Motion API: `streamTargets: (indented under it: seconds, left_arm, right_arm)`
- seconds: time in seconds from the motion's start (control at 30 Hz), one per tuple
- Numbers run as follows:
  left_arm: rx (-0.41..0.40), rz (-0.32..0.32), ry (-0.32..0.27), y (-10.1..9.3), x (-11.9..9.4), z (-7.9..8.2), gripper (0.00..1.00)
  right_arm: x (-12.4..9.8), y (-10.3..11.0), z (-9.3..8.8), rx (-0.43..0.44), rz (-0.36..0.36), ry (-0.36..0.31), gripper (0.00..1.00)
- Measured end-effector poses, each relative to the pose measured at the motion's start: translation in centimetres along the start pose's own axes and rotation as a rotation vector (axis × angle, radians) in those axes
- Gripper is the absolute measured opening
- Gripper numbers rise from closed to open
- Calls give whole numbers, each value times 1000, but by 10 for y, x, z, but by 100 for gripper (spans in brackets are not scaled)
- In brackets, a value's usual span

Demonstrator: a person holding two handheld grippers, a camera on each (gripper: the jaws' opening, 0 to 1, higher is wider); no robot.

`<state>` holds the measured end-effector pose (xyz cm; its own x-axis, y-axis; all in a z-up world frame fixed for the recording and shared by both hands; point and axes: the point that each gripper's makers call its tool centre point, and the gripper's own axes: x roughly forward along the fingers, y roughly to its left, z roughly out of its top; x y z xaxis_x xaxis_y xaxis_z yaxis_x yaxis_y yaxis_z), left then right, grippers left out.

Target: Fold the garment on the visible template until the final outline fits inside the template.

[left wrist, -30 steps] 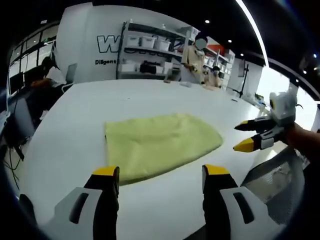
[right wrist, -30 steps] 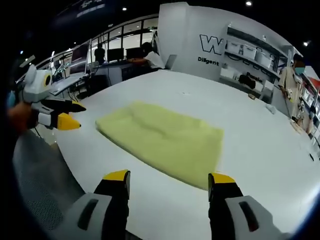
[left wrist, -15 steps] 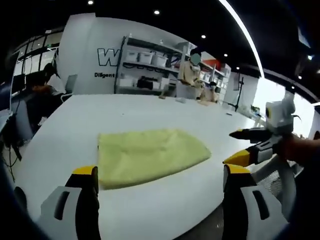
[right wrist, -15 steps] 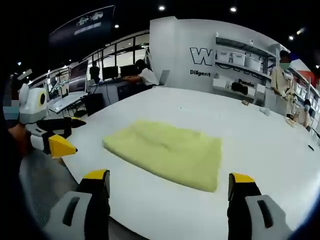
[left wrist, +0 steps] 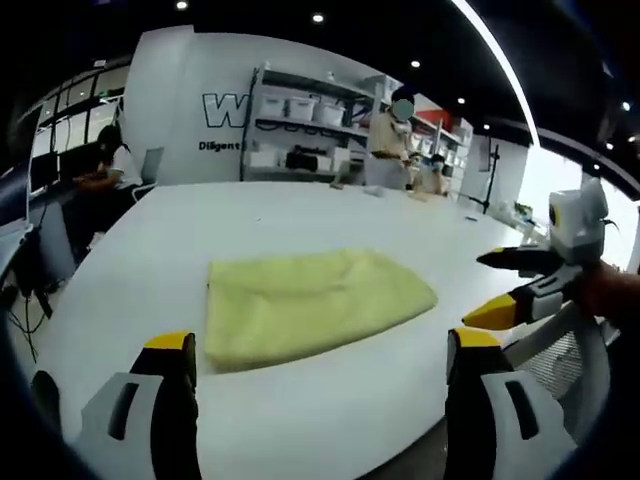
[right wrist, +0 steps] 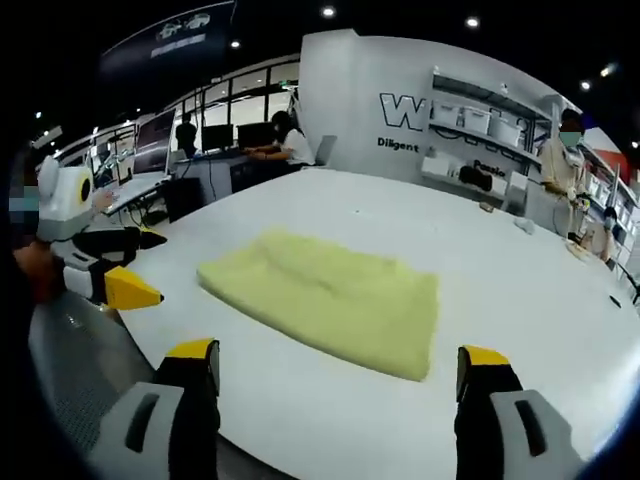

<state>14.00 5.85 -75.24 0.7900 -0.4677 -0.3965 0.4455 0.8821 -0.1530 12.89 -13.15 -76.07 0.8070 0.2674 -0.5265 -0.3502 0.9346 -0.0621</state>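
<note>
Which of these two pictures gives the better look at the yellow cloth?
The right gripper view: the cloth appears larger there, with its folded layers and corners plain. The left gripper view shows the cloth whole too, but flatter and smaller. Both grippers are open and off it.

Large white table (left wrist: 300,205), white wall with dark lettering (left wrist: 190,110), metal shelving with white bins (left wrist: 300,125), dark ceiling with round spotlights (right wrist: 400,15), desks with monitors (right wrist: 215,125).
</note>
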Motion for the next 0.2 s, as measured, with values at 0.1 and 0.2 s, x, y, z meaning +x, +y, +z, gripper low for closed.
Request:
streamTargets:
  seconds: [0.1,0.2]
  left_arm:
    - [3,13,17,2,1,-3,99]
    - [0,21,19,4,1,-4,99]
  right_arm:
    - [0,-1,0,7,-2,-2,99]
    - [0,-1,-2,1,-3,6,99]
